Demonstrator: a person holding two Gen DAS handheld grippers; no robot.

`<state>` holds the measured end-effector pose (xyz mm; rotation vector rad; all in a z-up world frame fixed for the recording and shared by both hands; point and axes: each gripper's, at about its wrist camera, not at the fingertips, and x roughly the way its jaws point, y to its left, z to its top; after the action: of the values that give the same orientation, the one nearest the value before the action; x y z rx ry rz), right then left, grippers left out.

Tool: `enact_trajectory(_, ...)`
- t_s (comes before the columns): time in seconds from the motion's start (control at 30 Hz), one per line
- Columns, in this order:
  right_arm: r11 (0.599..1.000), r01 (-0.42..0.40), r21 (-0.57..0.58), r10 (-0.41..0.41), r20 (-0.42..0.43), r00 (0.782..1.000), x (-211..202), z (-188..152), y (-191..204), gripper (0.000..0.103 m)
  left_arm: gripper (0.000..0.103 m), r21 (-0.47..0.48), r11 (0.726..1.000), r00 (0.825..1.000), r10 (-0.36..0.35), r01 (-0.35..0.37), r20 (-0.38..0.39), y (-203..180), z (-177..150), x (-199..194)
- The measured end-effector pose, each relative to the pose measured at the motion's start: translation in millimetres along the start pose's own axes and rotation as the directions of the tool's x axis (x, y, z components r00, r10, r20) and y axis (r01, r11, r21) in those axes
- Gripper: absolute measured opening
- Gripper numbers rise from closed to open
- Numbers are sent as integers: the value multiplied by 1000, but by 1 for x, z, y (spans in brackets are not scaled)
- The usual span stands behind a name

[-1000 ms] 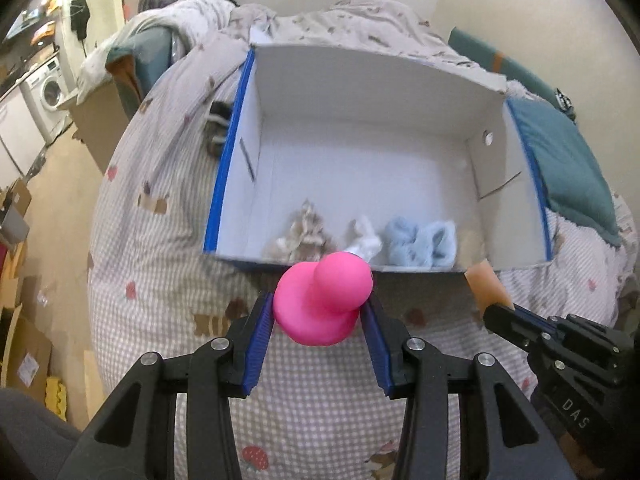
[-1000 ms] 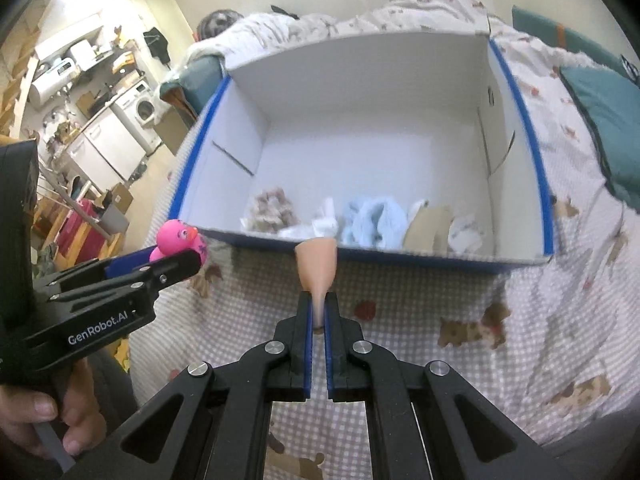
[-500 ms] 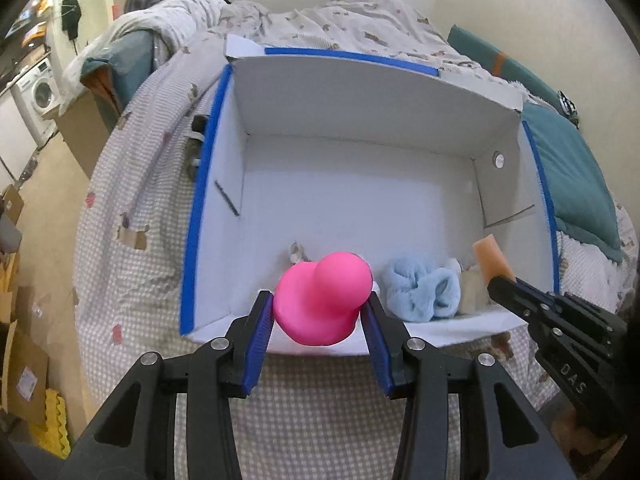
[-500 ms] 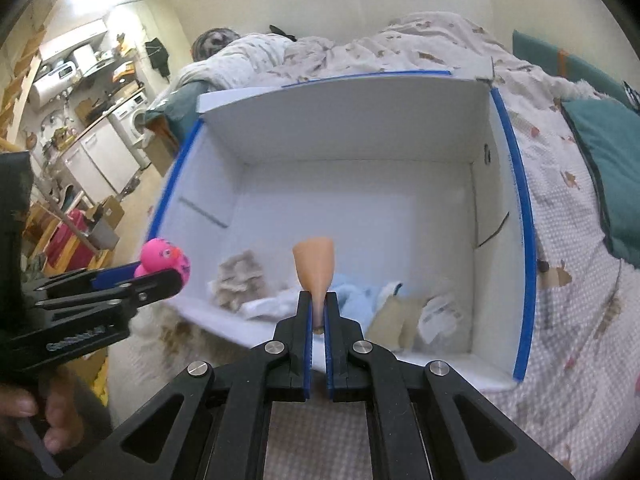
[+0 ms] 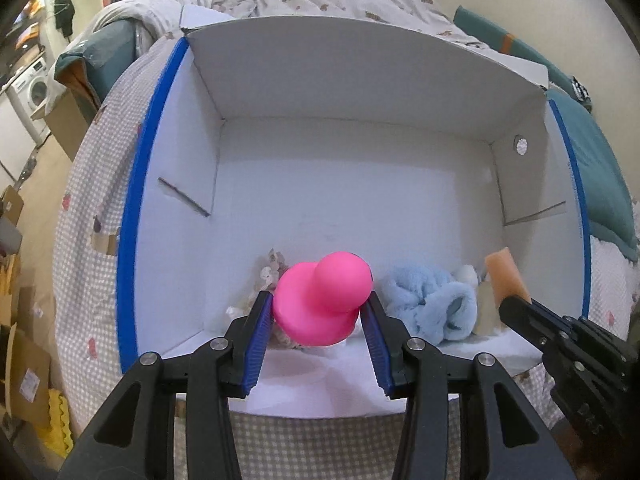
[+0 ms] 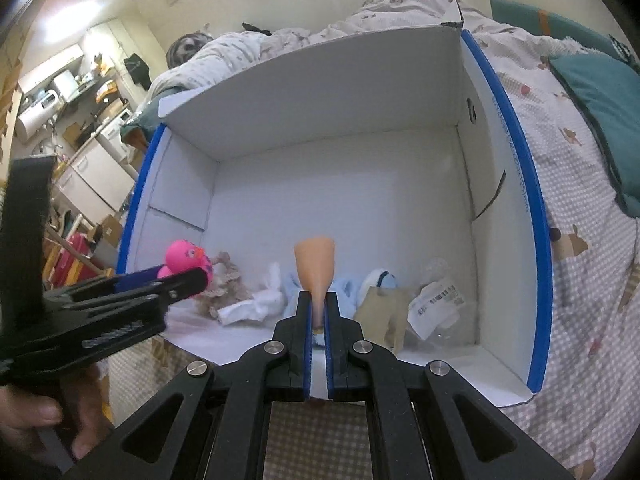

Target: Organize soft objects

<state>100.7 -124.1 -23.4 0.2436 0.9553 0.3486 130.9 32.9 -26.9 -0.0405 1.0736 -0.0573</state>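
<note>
Pink duck [image 5: 322, 304], soft and light, sits clamped across its body in our left tool [image 5: 320, 320], above the box [image 5: 128, 216] near edge. Our right tool [image 6: 316, 312] pinches the squashy peach cone [image 6: 315, 268] by its narrow end, beside it.

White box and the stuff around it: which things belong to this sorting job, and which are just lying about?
In the job:
pink toy in left tongs
peach sponge in right tongs
white box
blue fluffy cloth

Lying about:
teal pillow
checked bedspread
washing machine
</note>
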Motion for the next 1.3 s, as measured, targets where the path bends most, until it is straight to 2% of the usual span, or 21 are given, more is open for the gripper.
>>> enact_trajectory(0.17,999,-37,14,37,12,999,-2,1,0,7,42,22,1000,1000,20,-19,-2,-6,-1,1)
enact_trajectory(0.23,999,-46,16,46,10,999,-1,1,0,7,48,24,999,1000,28,-29,1,-6,0,-1)
enact_trajectory(0.3,999,-51,18,51,6,999,-1,1,-1,7,60,26,998,998,58,-59,18,-5,-1,-4)
enact_trajectory(0.4,998,-52,29,52,5,999,-1,2,-3,7,64,26,998,998,64,-64,25,-3,-1,-6)
enact_trajectory(0.47,998,-56,40,56,8,998,-1,2,-4,12,64,25,997,997,68,-69,20,-1,-1,-7)
enact_trajectory(0.6,997,-49,57,47,31,998,-6,4,-7,32,64,22,997,996,76,-77,42,4,-1,-15)
enact_trajectory(0.67,996,-43,78,39,49,998,-10,4,-10,59,64,14,997,996,69,-69,58,6,-2,-19)
enact_trajectory(0.7,995,-38,90,32,65,997,-13,4,-12,77,64,9,998,996,61,-61,65,8,-3,-22)
enact_trajectory(0.87,992,-9,127,-3,91,996,-23,9,-16,84,64,-5,998,993,66,-65,94,14,-5,-36)
enact_trajectory(0.9,992,-11,129,-3,102,995,-26,10,-16,90,64,-8,998,992,69,-68,104,16,-5,-41)
enact_trajectory(0.93,992,-10,127,-5,113,994,-30,10,-14,100,64,-11,997,991,72,-71,111,17,-4,-45)
enact_trajectory(0.97,992,-6,122,-9,125,992,-34,12,-13,103,64,-17,997,990,73,-72,119,19,-3,-50)
enact_trajectory(1.13,994,11,106,-25,139,990,-48,11,-5,103,64,-49,997,981,67,-59,181,30,-3,-79)
enact_trajectory(1.23,995,47,83,-62,182,981,-65,7,1,103,64,-62,995,969,93,-81,229,36,-7,-99)
enact_trajectory(1.3,995,80,64,-91,208,974,-76,5,7,103,64,-66,995,965,85,-70,249,38,-10,-107)
